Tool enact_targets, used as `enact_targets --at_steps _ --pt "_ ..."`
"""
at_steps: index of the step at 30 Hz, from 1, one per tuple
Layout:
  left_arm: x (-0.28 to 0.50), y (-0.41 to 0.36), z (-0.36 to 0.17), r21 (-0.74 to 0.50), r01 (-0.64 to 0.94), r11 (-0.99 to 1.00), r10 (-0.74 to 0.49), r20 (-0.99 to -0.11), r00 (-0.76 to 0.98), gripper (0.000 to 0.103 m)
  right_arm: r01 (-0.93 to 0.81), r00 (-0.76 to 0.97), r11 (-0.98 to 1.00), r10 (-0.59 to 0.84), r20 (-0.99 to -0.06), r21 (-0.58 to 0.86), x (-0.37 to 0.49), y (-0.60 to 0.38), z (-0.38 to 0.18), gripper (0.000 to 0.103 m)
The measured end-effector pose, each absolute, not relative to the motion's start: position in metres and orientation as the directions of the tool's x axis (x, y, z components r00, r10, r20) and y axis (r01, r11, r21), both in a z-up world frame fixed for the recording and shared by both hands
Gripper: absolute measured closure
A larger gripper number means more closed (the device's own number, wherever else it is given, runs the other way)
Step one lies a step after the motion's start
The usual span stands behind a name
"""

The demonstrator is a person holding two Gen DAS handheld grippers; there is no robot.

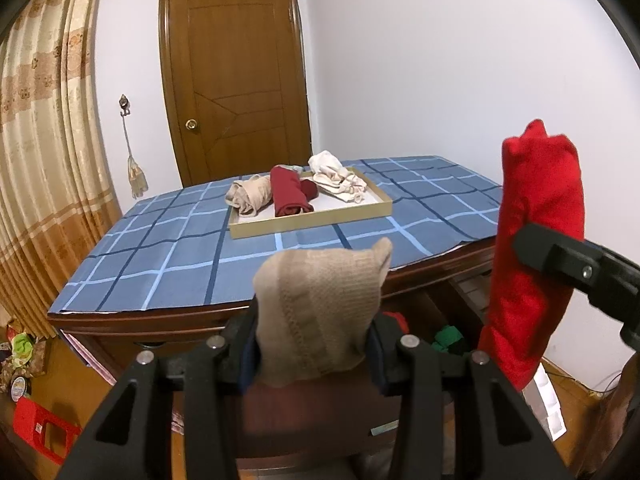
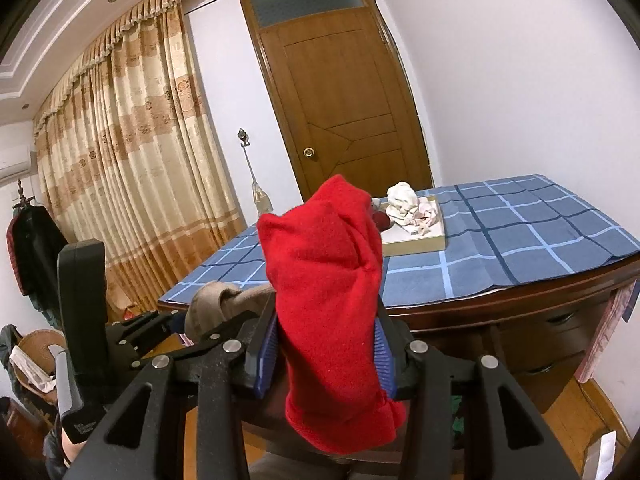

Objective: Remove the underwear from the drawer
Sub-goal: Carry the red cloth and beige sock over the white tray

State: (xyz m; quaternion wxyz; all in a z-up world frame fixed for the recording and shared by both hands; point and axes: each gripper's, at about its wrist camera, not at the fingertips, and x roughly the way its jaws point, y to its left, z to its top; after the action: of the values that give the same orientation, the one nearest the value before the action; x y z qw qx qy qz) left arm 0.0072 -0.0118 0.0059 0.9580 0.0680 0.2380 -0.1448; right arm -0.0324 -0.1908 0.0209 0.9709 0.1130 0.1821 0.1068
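Observation:
My left gripper (image 1: 312, 344) is shut on a beige knitted piece of underwear (image 1: 320, 304), held upright in front of the table edge. My right gripper (image 2: 326, 348) is shut on a bright red piece of underwear (image 2: 332, 292), also held upright; it shows at the right of the left wrist view (image 1: 536, 232). The beige piece and the left gripper appear low left in the right wrist view (image 2: 224, 304). The open drawer (image 1: 440, 332) below the table holds green and red items, mostly hidden.
A shallow wooden tray (image 1: 312, 222) on the blue checked tablecloth (image 1: 160, 256) holds beige, dark red and white garments. A wooden door (image 1: 236, 80) and curtains (image 1: 36, 160) stand behind. A red box (image 1: 40, 432) lies on the floor at left.

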Motion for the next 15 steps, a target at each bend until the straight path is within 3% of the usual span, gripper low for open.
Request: enact_targets --at_steps 15 --pt "0.019 -0.019 0.014 0.13 0.266 0.955 -0.182 -0.451 0.874 0.06 -0.147 0.921 0.957 0.225 -0.319 0.251 -0.028 -0.194 0.029 0.059"
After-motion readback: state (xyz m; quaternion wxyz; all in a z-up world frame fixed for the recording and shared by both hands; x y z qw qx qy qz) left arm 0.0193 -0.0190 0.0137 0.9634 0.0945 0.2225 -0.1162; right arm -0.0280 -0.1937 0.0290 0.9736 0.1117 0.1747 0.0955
